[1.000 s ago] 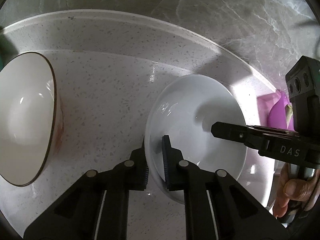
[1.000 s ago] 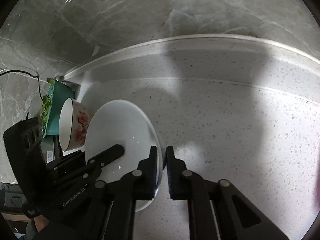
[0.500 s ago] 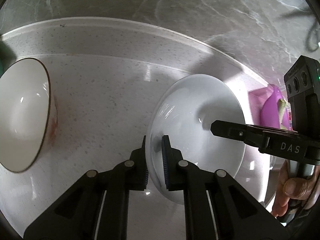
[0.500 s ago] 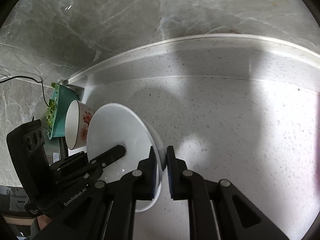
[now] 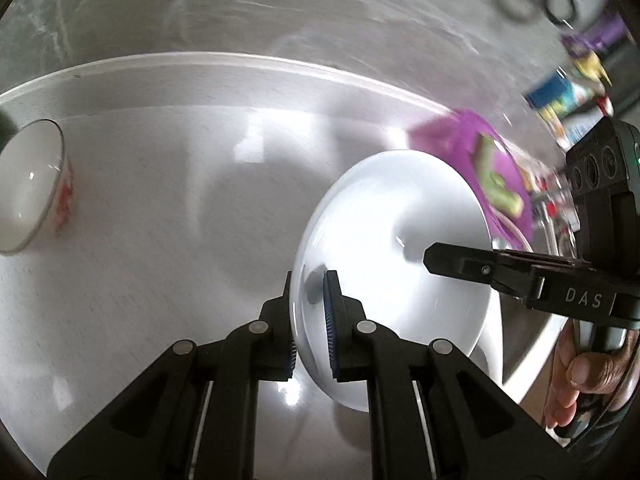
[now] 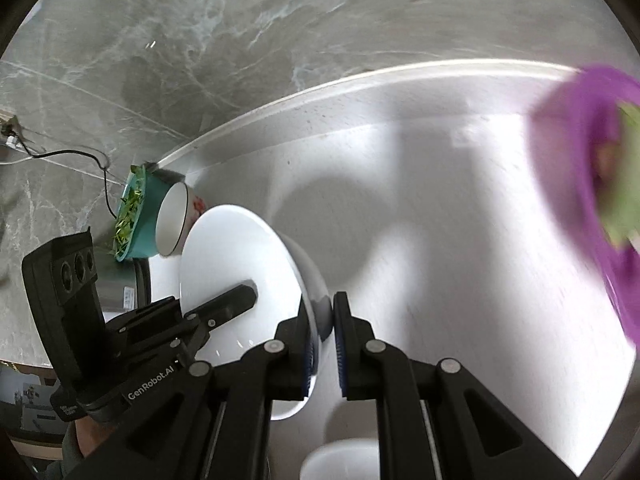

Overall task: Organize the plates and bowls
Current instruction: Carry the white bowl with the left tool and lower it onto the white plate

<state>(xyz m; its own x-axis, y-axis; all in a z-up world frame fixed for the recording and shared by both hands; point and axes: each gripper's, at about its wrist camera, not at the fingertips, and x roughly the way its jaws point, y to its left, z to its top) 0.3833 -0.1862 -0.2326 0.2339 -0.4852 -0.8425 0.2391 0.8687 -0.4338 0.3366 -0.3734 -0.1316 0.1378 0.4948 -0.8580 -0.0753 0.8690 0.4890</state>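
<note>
Left wrist view: the left gripper [image 5: 310, 320] fills the lower middle of the frame, its two jaws pinched onto the near rim of a white bowl [image 5: 396, 240], one pad outside the wall and one inside. The bowl sits right of centre, tilted, and held off the speckled white counter [image 5: 160, 220]. From the right edge the right gripper [image 5: 436, 256] reaches in over the bowl's far side; from here only one of its fingers shows, so whether it is clamped cannot be told in this view. A bare hand [image 5: 580, 376] wraps its handle at lower right. Behind the bowl, in the upper right, lies a blurred purple dish [image 5: 472, 136] with green pieces in it. At the far left a floral bowl [image 5: 28, 184], white inside with red marks outside, stands on the counter well apart from the white bowl.

Right wrist view: the right gripper [image 6: 322, 332] occupies the lower middle, its jaws closed on the white bowl's [image 6: 232, 248] rim, pads either side of the wall. The left gripper [image 6: 240, 296] comes in from the lower left, one finger lying across the bowl's inside. Behind the bowl, at mid left, the floral bowl [image 6: 172, 220] leans against a teal dish [image 6: 144, 216] holding green shreds. The purple dish [image 6: 580, 160] is a blur at the right edge. A grey marble wall [image 6: 240, 40] spans the top.
</note>
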